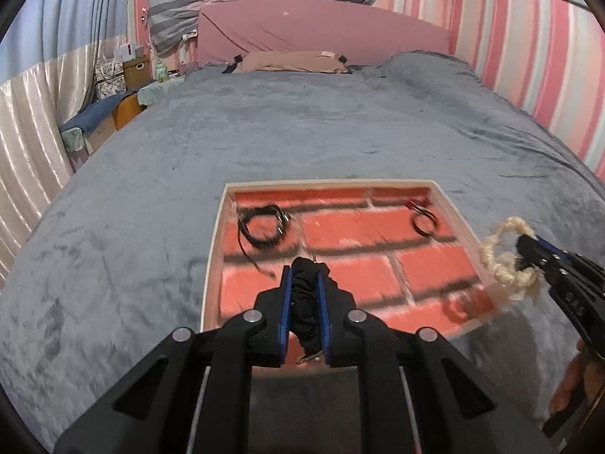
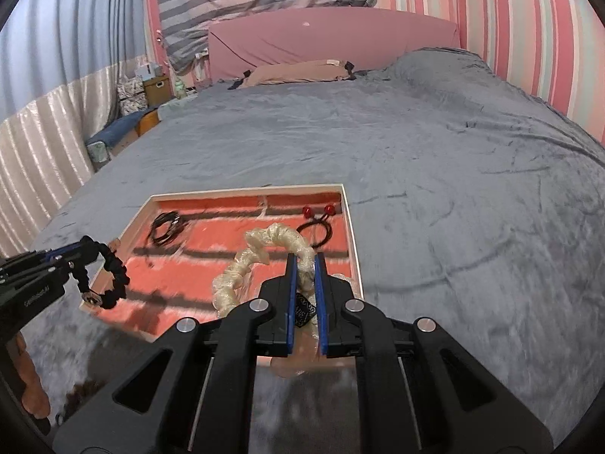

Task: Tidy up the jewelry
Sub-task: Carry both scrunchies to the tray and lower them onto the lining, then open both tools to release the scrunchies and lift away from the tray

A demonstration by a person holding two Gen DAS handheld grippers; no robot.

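Scrunchies, one in each claw. Nearest in the left wrist view: left claw (image 1: 304,287) pressed together on a black scrunchie (image 1: 307,295), gathered cloth bunched between the blue pads, a small metal charm hanging at the low end. Soft, light, springy; no risk of breakage, likely to slump and swing once lifted, so best pinched across the thick gathered band, as here, not by the charm. Same in the right wrist view: right claw (image 2: 302,283) pinching a cream scrunchie (image 2: 242,268), sheer crinkled fabric, loop arching up and leftward out of the pads, a dark printed tag caught low between them. Possibly slick fabric, hard to judge through the blur.

Just beyond both claws, on the grey bed cover: shallow tray (image 1: 217,234) with a white rim and brick-pattern floor. Black scrunchie held over its near edge; cream one over its near right part. Farther in, a coiled black cord bracelet (image 1: 261,227) near the far left corner, and a thin black hair tie with red beads (image 2: 317,223) near the far right corner, well apart. Past the tray, bare bed (image 2: 435,159), then pillow and pink headboard.
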